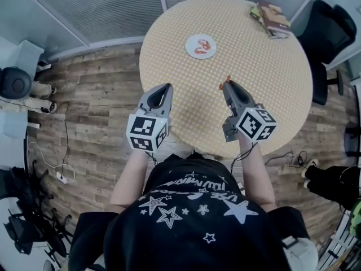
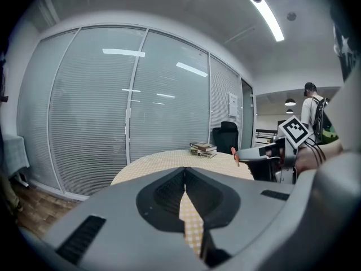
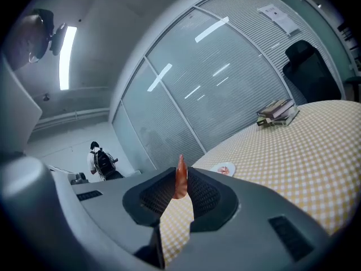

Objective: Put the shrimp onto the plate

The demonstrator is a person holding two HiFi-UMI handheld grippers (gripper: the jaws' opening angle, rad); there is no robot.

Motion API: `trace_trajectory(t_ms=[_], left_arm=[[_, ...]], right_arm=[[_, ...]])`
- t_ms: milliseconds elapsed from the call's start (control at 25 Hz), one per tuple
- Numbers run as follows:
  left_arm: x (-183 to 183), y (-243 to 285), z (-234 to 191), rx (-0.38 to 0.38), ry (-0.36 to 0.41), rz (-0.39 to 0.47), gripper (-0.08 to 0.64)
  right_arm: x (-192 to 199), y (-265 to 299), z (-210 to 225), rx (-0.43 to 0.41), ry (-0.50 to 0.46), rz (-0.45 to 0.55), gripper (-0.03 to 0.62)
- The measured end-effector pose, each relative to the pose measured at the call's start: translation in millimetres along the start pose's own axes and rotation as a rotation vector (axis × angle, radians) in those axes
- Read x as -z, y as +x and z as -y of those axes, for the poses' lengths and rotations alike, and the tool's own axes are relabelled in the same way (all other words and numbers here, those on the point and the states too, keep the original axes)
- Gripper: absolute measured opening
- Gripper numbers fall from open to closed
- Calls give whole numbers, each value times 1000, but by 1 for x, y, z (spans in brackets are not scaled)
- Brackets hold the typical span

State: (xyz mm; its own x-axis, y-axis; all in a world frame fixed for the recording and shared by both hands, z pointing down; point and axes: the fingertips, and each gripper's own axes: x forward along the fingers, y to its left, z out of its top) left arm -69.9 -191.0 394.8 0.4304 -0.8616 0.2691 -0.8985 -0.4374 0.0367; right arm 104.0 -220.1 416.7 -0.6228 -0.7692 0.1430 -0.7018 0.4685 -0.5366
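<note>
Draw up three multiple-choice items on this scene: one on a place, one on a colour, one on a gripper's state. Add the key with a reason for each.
1. Where on the table does the stack of books lie?
A. at the near edge, by the person
B. at the far right edge
C. dead centre

2. What colour is the plate?
A. white
B. black
C. blue

3. How do the jaws of the right gripper stand?
A. wide apart, empty
B. shut on a spoon
C. shut on a shrimp

Key:
1 B: the head view shows the stack of books by the table's far right rim.
2 A: the plate's rim is white against the yellow checked tabletop.
3 C: the right gripper view shows the orange shrimp pinched between the jaws.
</note>
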Motion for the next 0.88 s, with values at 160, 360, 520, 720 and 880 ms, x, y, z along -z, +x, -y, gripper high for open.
trace_trajectory(t_ms=[160, 360, 520, 720, 880], left_arm=[[4, 10, 10, -7, 8, -19, 9], [15, 13, 10, -35, -8, -54, 9], [15, 15, 3, -46, -8, -69, 9], [17, 24, -11, -36, -10, -77, 9], [17, 37, -24, -10, -11, -78, 9]], right_arm=[[0, 5, 11, -32, 15, -19, 72], [7, 12, 21, -45, 38, -47, 72], [10, 20, 23, -47, 55, -56, 72], [16, 29, 22, -28, 70, -61, 72], [19, 39, 26, 6, 82, -58, 72]])
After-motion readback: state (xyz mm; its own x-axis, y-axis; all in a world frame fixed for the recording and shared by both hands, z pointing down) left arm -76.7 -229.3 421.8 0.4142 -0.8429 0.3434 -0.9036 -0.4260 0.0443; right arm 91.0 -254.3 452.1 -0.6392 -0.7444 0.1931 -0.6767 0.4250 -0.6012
